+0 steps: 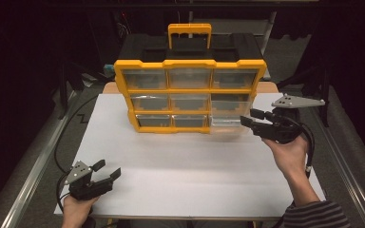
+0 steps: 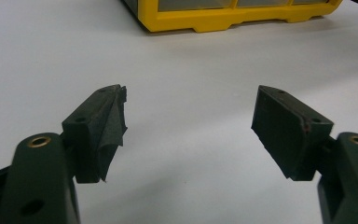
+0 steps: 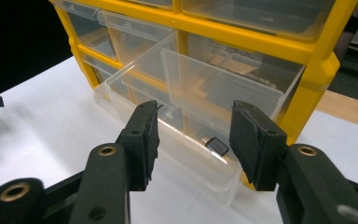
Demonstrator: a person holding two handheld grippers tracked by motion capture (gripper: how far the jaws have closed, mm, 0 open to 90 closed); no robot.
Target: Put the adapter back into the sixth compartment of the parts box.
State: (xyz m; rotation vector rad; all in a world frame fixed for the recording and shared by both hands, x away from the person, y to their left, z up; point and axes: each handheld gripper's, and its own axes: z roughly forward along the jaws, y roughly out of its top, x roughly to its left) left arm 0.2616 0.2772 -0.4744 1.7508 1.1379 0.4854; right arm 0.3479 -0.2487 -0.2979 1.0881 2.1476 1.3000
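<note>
Your right gripper [image 1: 250, 118] sits at about 3 o'clock on the white table [image 1: 180, 175], just in front of the yellow organizer [image 1: 190, 95] that stands upright at 12 o'clock. Its jaws stand parted with nothing pressed between the pads; in the right gripper view [image 3: 193, 140] they frame the front edge of the clear drawer [image 3: 168, 140] without touching it.

That drawer is the bottom one on the organizer's right column, and it is pulled out toward you. Its long axis runs from the cabinet face outward over the table, open end up, front wall pointing toward 6 o'clock in the high view [image 1: 225, 124]. A small dark part [image 3: 216, 146] lies inside it near the front corner, seen between your two pads; what exactly it is I cannot tell. The drawer above it is also slid partly out, pointing the same way.

Your left gripper [image 1: 108, 169] rests at about 7 o'clock, near the table's front left corner and well apart from the organizer. Its jaws are spread wide and empty, aimed toward 1 o'clock; in the left gripper view [image 2: 189, 130] bare table lies between the pads, with the organizer's yellow base [image 2: 233, 18] at the top edge.
</note>
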